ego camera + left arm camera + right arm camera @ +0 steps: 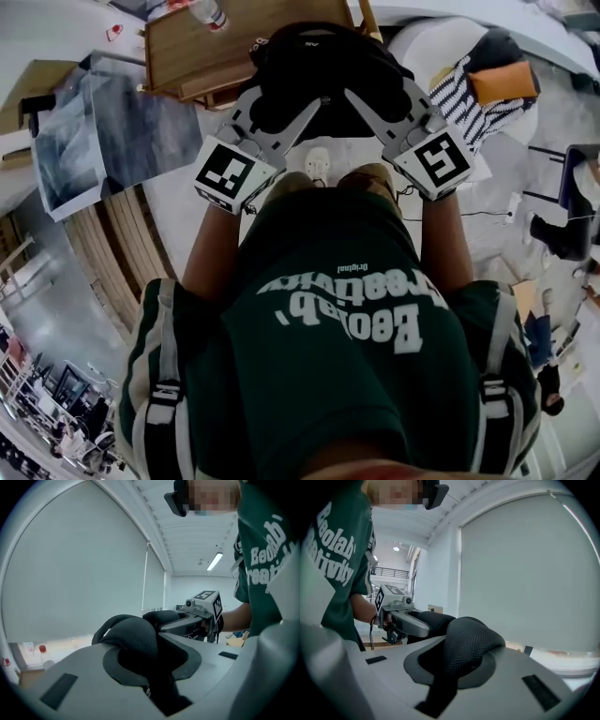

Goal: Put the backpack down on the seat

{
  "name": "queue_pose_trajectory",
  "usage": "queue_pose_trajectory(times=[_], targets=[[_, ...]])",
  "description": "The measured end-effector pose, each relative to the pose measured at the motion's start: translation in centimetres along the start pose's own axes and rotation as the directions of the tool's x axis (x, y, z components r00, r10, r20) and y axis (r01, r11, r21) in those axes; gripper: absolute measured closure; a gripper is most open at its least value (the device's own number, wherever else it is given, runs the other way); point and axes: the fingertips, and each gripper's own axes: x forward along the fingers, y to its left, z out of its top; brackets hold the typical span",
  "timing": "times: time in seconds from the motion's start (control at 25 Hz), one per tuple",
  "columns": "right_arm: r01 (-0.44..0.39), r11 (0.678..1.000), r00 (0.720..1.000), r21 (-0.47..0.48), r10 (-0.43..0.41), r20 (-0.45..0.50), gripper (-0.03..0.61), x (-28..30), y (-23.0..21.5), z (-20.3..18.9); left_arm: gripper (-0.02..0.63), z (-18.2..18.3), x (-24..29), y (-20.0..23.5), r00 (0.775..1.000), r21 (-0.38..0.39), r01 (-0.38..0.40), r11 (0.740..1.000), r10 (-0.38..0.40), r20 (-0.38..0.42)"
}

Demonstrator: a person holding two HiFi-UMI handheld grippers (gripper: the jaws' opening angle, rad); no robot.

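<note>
Head view: backpack [319, 70] near wooden surface [192, 42]

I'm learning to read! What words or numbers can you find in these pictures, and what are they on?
"Beolab": big white letters on the green T-shirt.
"Creativity": same shirt, under that.
"Original": same shirt, tiny print.
Marker cubes: only black-and-white square patterns, no words.
Bottle: label too small to read.
</note>
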Motion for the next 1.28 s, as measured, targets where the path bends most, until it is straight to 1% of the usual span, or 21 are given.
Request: queue_pose_trajectory(times=[0.12, 0.24, 0.4, 0.52, 0.68, 0.92, 1.04, 1.28], targets=[[0.007, 1.000, 0.999, -0.015, -0.007, 0.041, 0.508, -0.8, -0.1, 2.7, 0.515, 2.3, -0.5, -0.2, 1.000, 0.044, -0.008, 0.999, 0.008, 0.001], [0.004, 1.000, 0.997, -0.026, -0.002, 0.071, 0.508, -1.2, 0.6, 4.5, 0.514, 3.5, -1.3, -0.3, 1.000, 0.049, -0.015, 0.999, 0.015, -0.007], [0.004, 1.000, 0.996, -0.005, -0.003, 0.092, 0.508, -2.4, 1.5, 6.1, 0.514, 5.3, -2.1, -1.1, 1.000, 0.076, -0.019, 0.997, 0.018, 0.013], [0.008, 1.000, 0.997, 0.010, -0.009, 0.076, 0.508, -2.9, 2.0, 6.4, 0.512, 6.2, -2.6, -1.7, 1.000, 0.075, -0.015, 0.997, 0.013, 0.019], [0.000, 1.000, 0.996, 0.004, -0.001, 0.094, 0.508, -3.4, 2.5, 7.3, 0.511, 7.0, -3.1, -2.2, 1.000, 0.089, -0.019, 0.996, 0.017, 0.023], [0.017, 0.999, 0.994, 0.031, -0.020, 0.108, 0.508, -4.1, 2.9, 7.0, 0.509, 6.8, -2.9, -2.9, 1.000, 0.112, -0.014, 0.994, 0.011, 0.027], [0.037, 0.998, 0.992, 0.049, -0.042, 0.117, 0.508, -4.9, 2.8, 6.8, 0.509, 6.9, -2.4, -3.5, 0.999, 0.113, -0.005, 0.994, 0.001, 0.038], [0.104, 0.992, 0.985, 0.070, -0.112, 0.133, 0.508, -8.5, 1.9, 6.3, 0.509, 7.6, 0.0, -6.1, 0.998, 0.143, 0.056, 0.988, -0.061, 0.030]])
